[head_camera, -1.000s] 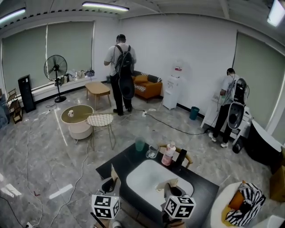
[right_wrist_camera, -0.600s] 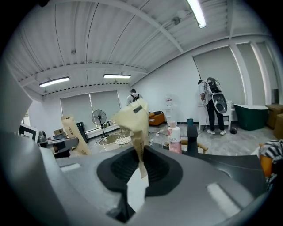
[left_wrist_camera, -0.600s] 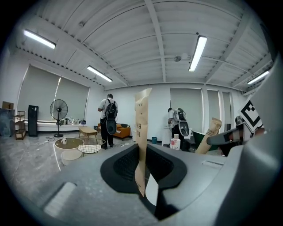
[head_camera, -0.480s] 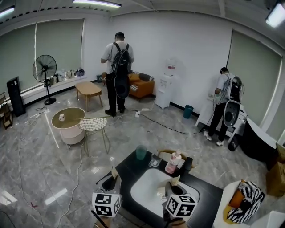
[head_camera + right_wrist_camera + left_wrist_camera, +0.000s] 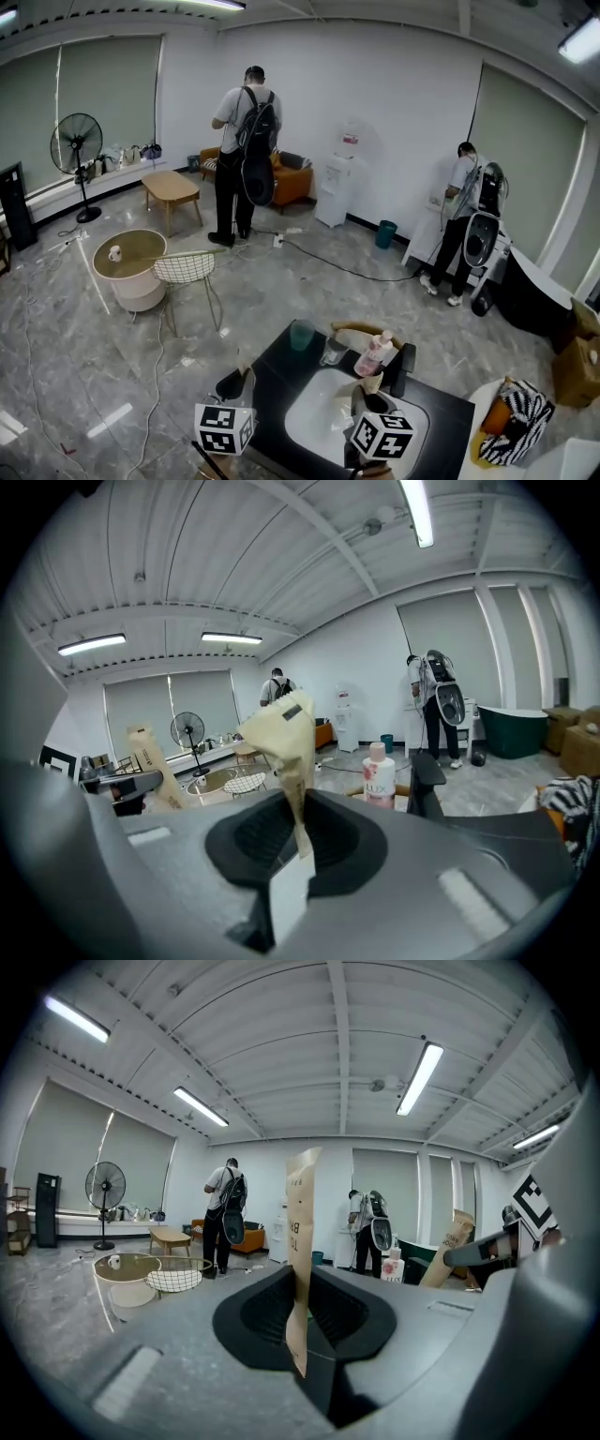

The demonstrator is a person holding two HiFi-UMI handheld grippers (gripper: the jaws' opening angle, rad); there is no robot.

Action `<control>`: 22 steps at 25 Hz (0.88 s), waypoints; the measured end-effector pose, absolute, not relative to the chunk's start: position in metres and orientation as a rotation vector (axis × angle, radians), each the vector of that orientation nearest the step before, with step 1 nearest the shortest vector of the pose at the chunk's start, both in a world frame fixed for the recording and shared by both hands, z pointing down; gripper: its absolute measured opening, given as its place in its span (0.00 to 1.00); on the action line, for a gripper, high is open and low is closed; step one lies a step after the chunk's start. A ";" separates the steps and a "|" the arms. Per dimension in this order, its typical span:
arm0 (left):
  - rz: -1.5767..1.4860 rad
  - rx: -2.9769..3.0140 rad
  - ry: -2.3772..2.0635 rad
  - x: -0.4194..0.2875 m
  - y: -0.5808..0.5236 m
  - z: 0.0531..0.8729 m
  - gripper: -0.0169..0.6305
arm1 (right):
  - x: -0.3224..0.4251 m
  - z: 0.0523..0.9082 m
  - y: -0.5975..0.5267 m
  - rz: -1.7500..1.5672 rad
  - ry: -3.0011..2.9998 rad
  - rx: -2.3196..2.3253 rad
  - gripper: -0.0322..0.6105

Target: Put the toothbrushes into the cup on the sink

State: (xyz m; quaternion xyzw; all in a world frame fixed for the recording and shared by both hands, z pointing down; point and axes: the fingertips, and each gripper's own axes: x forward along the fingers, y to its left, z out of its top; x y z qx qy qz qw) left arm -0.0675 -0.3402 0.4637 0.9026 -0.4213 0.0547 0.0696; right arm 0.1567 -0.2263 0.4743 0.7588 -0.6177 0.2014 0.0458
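The left gripper (image 5: 300,1321) fills the lower part of the left gripper view with a smooth, matte, mid-grey moulded shell with rounded edges. At its centre is a black bowl-shaped recess (image 5: 281,1312) that narrows to a dark slot. A paler rectangular patch (image 5: 127,1382) is set into the shell at the lower left. The right gripper (image 5: 292,850) has the same grey shell, black recess and pale patches. At the bottom edge of the head view, the left cube (image 5: 222,431) and right cube (image 5: 380,437) are white with black square markers, and the parts ahead of them are black.
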 end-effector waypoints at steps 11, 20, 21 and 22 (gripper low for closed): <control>0.184 2.655 -1.231 -0.068 -0.371 0.488 0.10 | 0.168 0.487 -0.242 0.625 -1.810 2.326 0.11; 0.213 2.667 -1.222 -0.053 -0.383 0.489 0.10 | 0.179 0.497 -0.258 0.682 -1.840 2.319 0.11; 0.209 2.658 -1.222 -0.053 -0.385 0.490 0.10 | 0.179 0.498 -0.259 0.690 -1.842 2.317 0.11; 0.208 2.650 -1.221 -0.052 -0.385 0.492 0.10 | 0.179 0.499 -0.260 0.695 -1.842 2.315 0.11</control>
